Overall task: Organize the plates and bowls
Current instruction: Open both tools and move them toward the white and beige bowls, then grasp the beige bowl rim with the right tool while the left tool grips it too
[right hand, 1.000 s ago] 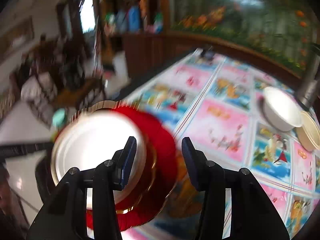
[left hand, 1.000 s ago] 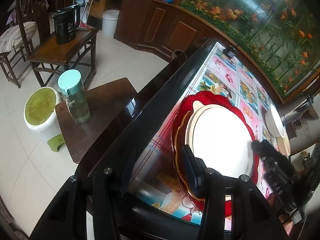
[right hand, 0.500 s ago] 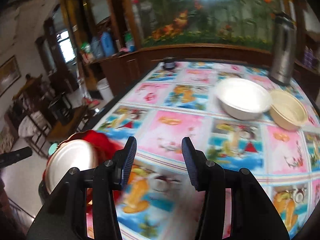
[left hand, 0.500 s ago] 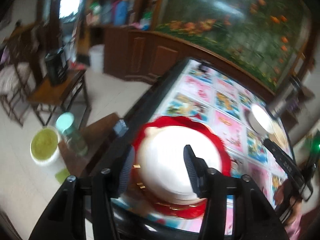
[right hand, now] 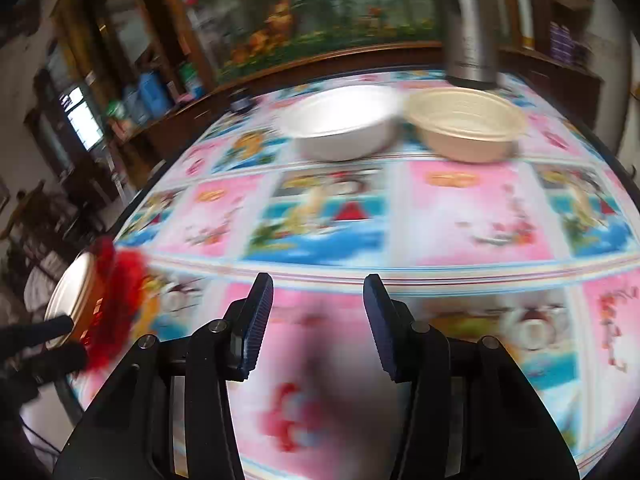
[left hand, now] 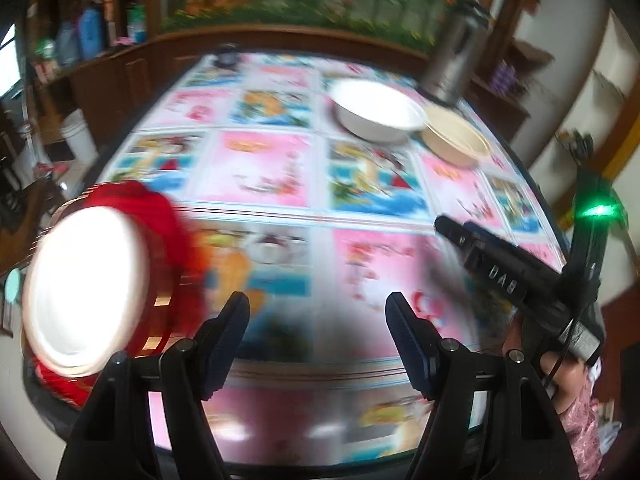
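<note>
Two hand-held grippers angle downward over a worktop point(left hand: 264, 168) covered in a bright cartoon-panel cloth: the left hand-held gripper point(left hand: 318, 334) has nothing between its fingers as its jaws open, while the right hand-held gripper point(right hand: 318, 326) stands with its jaws parted on empty air above a pink panel. In the left wrist view the right one also shows from the side as a black body with white lettering and a green light, gripped from below by a person's hand point(left hand: 560, 364) in a patterned pink sleeve (only part of the hand is visible past the tool). Both views are smeared by motion, so the cloth's pictures and the shelves behind the worktop are hard to read. A white plate point(left hand: 86, 288) lies on a gold-edged plate and a frilled red plate point(left hand: 160, 208) at the worktop's near left edge, the stack cut by the frame in the right wrist view. At the worktop's far side a white bowl point(right hand: 340, 124) and a cream bowl point(right hand: 466, 124) stand upright just beside each other, the cream one to the right; whether their rims touch cannot be told. A steel flask point(right hand: 468, 24) rises just behind the cream bowl, its top cropped.
</note>
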`<state>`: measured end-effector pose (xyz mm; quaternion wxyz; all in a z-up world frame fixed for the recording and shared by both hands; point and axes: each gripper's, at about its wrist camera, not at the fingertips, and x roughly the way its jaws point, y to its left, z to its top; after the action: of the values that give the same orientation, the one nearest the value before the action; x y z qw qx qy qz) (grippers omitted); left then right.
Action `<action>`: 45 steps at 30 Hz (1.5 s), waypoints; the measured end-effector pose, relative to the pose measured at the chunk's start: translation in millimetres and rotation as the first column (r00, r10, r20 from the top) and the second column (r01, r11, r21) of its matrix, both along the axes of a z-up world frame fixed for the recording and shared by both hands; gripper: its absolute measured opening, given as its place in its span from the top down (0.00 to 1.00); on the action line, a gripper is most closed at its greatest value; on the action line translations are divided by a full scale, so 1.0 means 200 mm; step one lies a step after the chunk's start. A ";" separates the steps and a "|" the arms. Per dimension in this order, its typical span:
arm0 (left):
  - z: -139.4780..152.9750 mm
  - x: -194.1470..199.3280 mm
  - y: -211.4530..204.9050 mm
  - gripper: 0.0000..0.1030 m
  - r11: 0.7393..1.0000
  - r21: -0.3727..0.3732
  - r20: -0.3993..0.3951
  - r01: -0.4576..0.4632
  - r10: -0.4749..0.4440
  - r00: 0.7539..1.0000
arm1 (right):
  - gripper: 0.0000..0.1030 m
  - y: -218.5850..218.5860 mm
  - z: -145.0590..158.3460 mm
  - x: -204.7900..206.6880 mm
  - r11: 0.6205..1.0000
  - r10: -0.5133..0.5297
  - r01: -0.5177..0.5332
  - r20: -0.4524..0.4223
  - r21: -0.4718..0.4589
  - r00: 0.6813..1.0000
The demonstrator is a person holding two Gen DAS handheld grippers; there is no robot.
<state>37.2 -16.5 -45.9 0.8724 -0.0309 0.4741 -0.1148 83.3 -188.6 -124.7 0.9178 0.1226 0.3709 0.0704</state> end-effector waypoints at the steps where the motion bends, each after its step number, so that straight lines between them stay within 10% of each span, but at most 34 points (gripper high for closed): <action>1: -0.01 0.01 -0.06 0.31 1.000 0.005 -0.009 0.019 -0.019 1.000 | 0.54 -0.07 0.00 0.00 1.000 -0.023 0.023 -0.004 0.006 1.000; 22: 0.02 0.71 -0.61 0.31 0.990 -0.134 -0.107 0.047 -0.062 0.992 | 0.54 -1.00 0.13 0.58 0.906 -0.308 0.321 -0.093 0.274 0.947; 28: -0.07 0.88 -0.62 0.31 0.969 -0.244 -0.237 -0.041 -0.019 0.971 | 0.54 -1.05 0.02 0.77 0.848 -0.276 0.351 -0.235 0.397 0.932; 45: -0.01 1.01 -0.63 0.25 0.945 -0.262 -0.226 -0.194 0.135 0.965 | 0.57 -1.04 -0.08 0.86 0.824 -0.282 0.393 -0.306 0.408 0.909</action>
<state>239.1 -142.1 -48.3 0.8122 -0.2061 0.5359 -0.1038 255.8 -395.9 -141.1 0.8102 0.4080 0.4202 -0.0232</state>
